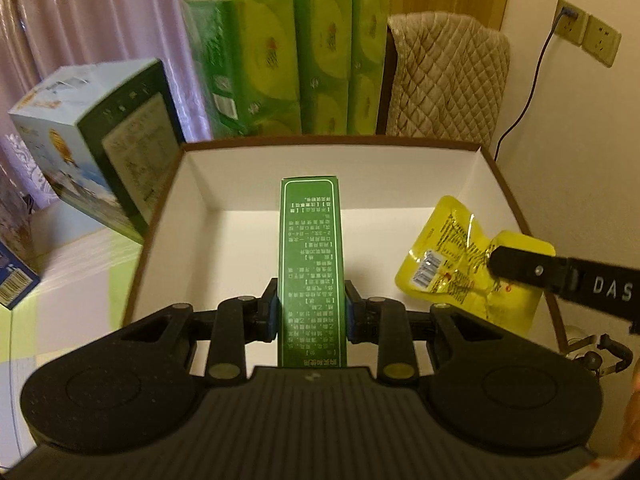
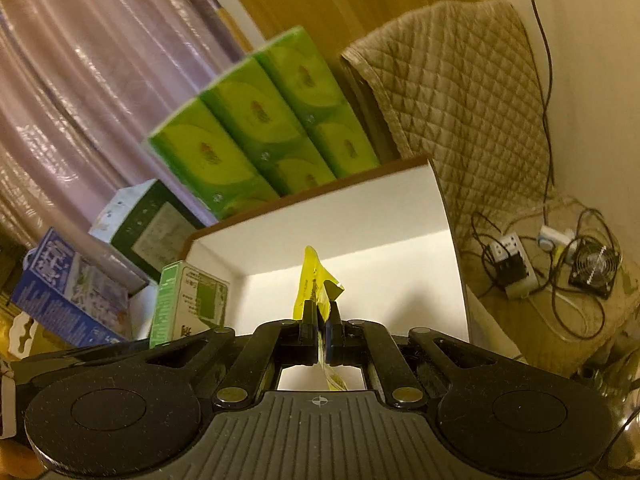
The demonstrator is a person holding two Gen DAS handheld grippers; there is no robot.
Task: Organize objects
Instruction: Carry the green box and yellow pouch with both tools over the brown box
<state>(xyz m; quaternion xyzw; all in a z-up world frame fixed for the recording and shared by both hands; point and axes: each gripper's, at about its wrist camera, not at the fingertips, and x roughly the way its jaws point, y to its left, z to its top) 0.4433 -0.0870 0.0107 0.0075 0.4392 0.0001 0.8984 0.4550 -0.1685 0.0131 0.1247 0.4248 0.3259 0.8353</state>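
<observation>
My left gripper (image 1: 311,312) is shut on a long green box (image 1: 311,256) with white print, held lengthwise over the open white storage box (image 1: 248,176) with a brown rim. My right gripper (image 2: 321,336) is shut on a yellow foil packet (image 2: 312,280), seen edge-on. In the left wrist view that yellow packet (image 1: 452,260) hangs over the right part of the storage box, with the right gripper's black finger (image 1: 520,266) on it. The green box (image 2: 188,300) shows at the left in the right wrist view, above the storage box (image 2: 360,204).
Green tissue packs (image 1: 296,60) stand behind the storage box. A blue-and-white carton (image 1: 96,148) and a blue box (image 1: 12,280) lie to the left. A quilted beige cover (image 1: 444,76) is at back right. Cables, a power strip (image 2: 512,264) and a small fan (image 2: 596,266) lie right.
</observation>
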